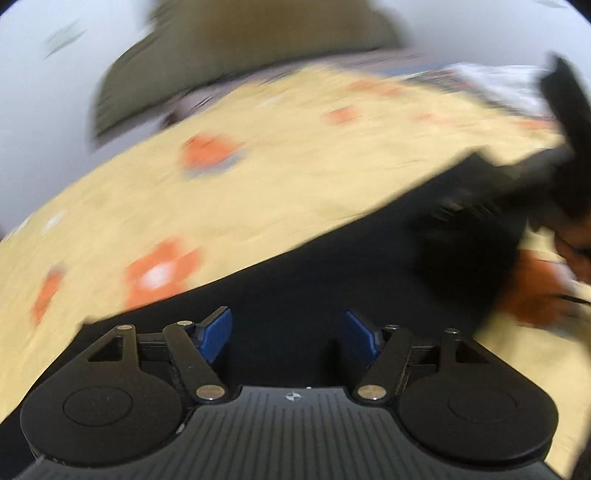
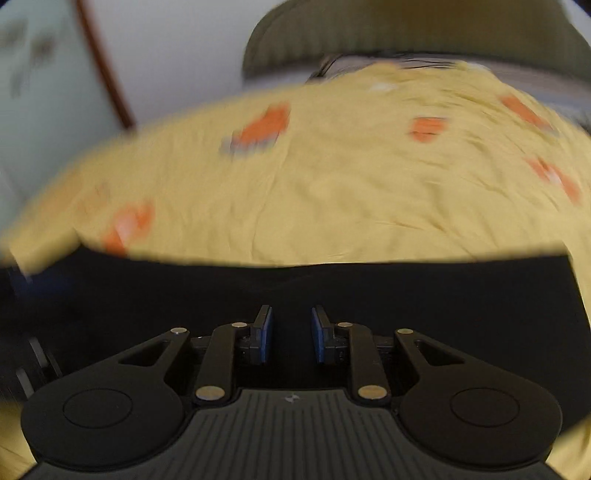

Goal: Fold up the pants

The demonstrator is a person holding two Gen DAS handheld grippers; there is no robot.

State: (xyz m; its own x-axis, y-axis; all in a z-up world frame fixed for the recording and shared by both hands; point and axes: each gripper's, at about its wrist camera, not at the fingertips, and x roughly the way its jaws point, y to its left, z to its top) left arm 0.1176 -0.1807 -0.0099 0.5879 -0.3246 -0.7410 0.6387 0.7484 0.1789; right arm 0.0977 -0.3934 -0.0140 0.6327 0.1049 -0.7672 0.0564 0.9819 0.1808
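Black pants (image 2: 369, 295) lie flat on the bed (image 2: 332, 192), low enough to pass over. Beyond them the yellow flowered sheet (image 1: 221, 206) stretches open to the olive pillow (image 2: 406, 33) at the far edge. In the left view, the right hand-held gripper (image 1: 480, 210) crosses above the pants, blocking that side.

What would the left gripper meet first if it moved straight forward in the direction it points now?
Most likely the black pants: they fill the space between and ahead of the open left gripper. The yellow sheet lies beyond. Blur leaves the depth unclear.
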